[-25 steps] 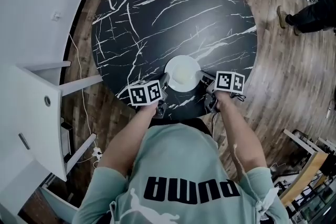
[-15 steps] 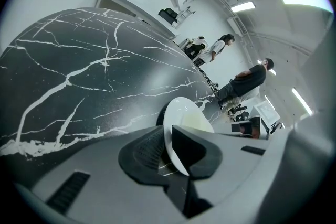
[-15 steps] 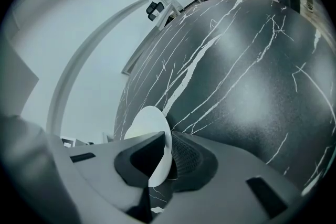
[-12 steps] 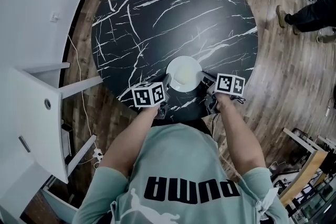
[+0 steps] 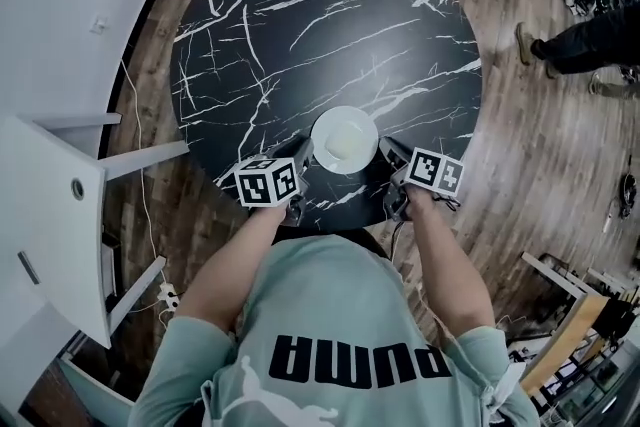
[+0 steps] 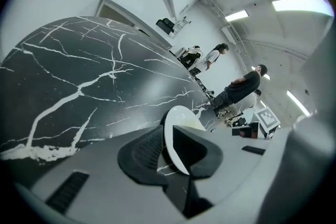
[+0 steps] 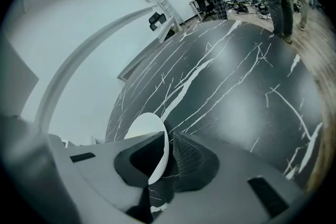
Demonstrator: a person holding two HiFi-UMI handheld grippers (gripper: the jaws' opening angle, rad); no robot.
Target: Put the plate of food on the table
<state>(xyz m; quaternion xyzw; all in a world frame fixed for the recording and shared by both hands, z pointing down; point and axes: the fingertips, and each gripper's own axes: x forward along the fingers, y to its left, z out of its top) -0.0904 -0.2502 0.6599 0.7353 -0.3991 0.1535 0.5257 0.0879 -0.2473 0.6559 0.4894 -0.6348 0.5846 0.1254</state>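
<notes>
Head view: closest in, the person's arms (image 5: pixel 440 245) reach forward to the left gripper (image 5: pixel 301 153) and the right gripper (image 5: pixel 388 153), one on each side of the plate (image 5: pixel 345 137). Each gripper view shows its own jaws pinched on the plate's thin rim, one pad above and one below. The plate sits level over the near edge of the table (image 5: pixel 300 25), with a pale heap of food (image 5: pixel 347 141) in the middle. Whether its base touches the marble yet, I cannot tell. Beyond it the dark tabletop runs on bare, and a bystander (image 5: pixel 585 40) stands on the floor (image 5: pixel 540 145) past the far right.

The risk, as I judge it, is in letting go. If one side frees first, or the plate is released above the surface, it could tip and spill. Set this close to the edge, a nudge from a retreating jaw could push it off
</notes>
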